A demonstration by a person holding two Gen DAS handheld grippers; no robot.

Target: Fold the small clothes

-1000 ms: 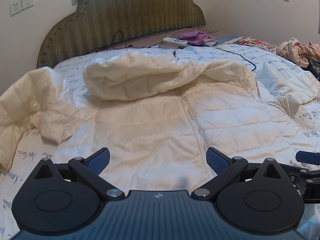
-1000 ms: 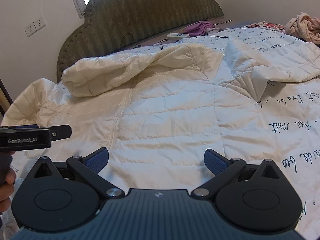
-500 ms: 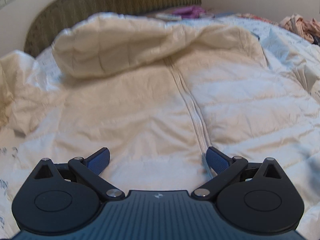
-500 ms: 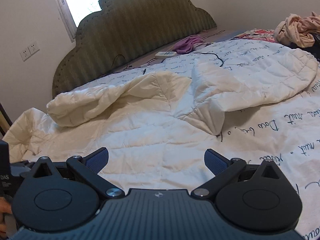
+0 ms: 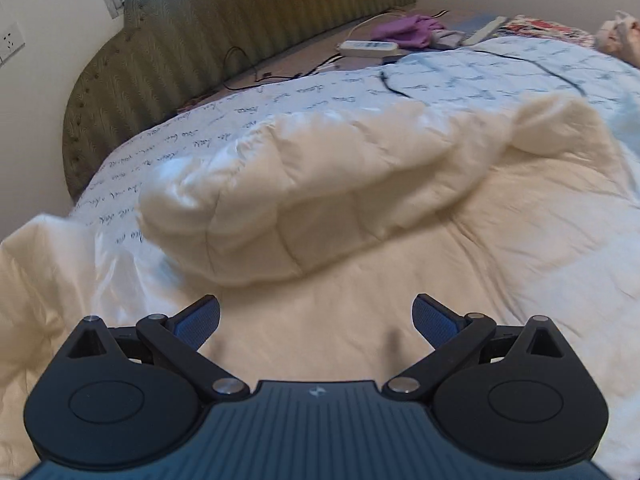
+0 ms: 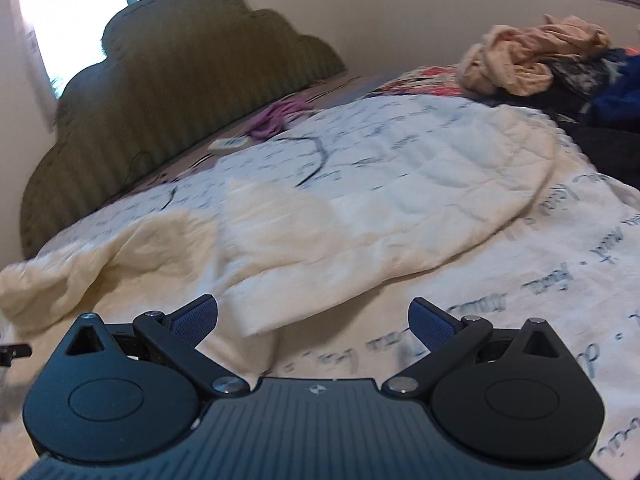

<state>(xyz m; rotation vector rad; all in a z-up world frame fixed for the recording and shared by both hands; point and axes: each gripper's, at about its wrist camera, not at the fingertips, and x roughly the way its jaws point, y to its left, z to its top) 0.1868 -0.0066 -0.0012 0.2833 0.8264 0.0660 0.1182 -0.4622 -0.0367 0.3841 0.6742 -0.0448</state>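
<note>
Left gripper point(image 5: 316, 320): jaws spread wide, nothing between the blue pads point(image 5: 198, 320). It hangs over the body of a cream quilted jacket point(image 5: 360, 280) that lies spread on the bed. The jacket's padded hood point(image 5: 304, 208) sits at 12 o'clock from the gripper, puffed and rolled across the width of the view. A rumpled sleeve point(image 5: 52, 280) lies at 9 o'clock.

Right gripper point(image 6: 314, 322): jaws likewise wide apart and empty. At 12 o'clock, just ahead of the pads, the cuff end of the other sleeve point(image 6: 360, 240) lies across the white bedspread printed with script point(image 6: 560, 300); the sleeve runs off toward 1 o'clock. The hood's end shows at 10 o'clock.

Surroundings: an olive scalloped headboard point(image 5: 248, 24) stands at the far end of the bed. Near it lie a white power strip point(image 5: 368, 47) and a purple cloth point(image 5: 408, 32). A black cable point(image 6: 316, 160) trails over the bedspread. A heap of peach and dark clothes point(image 6: 532, 60) sits at 2 o'clock in the right wrist view. Both views are slightly blurred.
</note>
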